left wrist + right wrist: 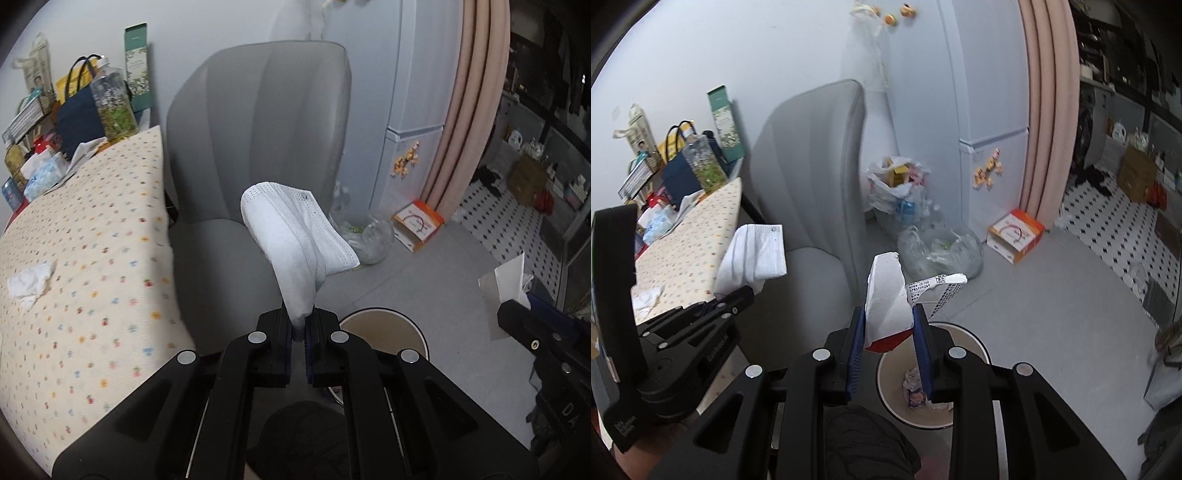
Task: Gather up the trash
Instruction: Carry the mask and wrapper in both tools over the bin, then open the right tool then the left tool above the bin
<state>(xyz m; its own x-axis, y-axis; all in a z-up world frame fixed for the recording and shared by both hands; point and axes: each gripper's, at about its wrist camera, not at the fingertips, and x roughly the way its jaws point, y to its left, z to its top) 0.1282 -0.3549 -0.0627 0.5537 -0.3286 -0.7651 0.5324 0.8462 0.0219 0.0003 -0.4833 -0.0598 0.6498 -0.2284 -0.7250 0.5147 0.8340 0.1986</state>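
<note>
My left gripper (300, 326) is shut on a white face mask (295, 236) and holds it up in front of the grey chair, left of the bin. The mask also shows in the right wrist view (753, 254), with the left gripper (738, 297) under it. My right gripper (890, 332) is shut on a torn white and red paper carton (886, 306), just above the round beige trash bin (897, 400), which holds some crumpled waste. The bin rim also shows in the left wrist view (380, 325). A crumpled white tissue (29, 280) lies on the dotted tablecloth.
A table with a dotted cloth (92, 277) is at the left, cluttered with bags and boxes at its far end. A grey chair (258, 140) stands behind. Clear plastic bags of bottles (938, 251), an orange box (1015, 234), a fridge and a pink curtain are on the right.
</note>
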